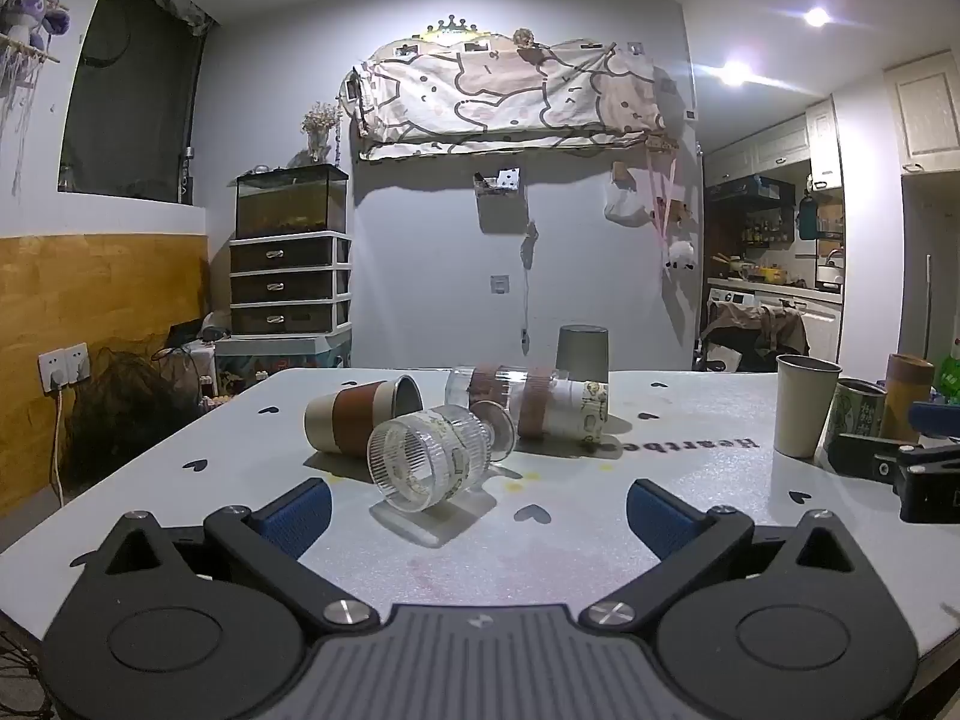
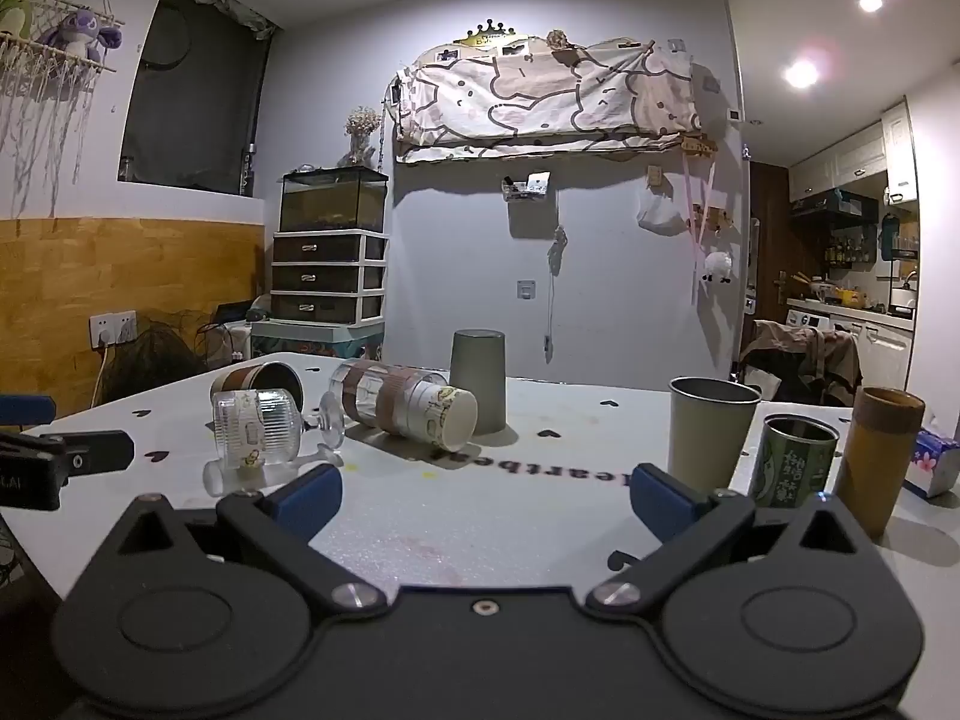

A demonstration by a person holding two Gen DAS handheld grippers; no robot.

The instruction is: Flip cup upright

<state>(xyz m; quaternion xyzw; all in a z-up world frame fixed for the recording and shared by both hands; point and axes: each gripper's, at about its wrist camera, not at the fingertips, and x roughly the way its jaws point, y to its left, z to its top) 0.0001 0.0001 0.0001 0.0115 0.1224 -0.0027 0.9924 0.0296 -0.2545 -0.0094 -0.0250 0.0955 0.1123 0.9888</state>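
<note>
Both tongs are hovering wide apart and empty over the near edge of the white tabletop (image 1: 180,420).

The left tongs (image 1: 478,507) are facing a ribbed glass goblet (image 1: 429,459) lying on its side just ahead; the right tongs (image 2: 485,495) are gaping beside the upright beige cup (image 2: 708,435). Farther off, a brown-banded cup (image 1: 354,417) and a clear tumbler (image 1: 528,405) are lying toppled, and a grey cup (image 1: 581,354) is standing upside down behind them.
</note>
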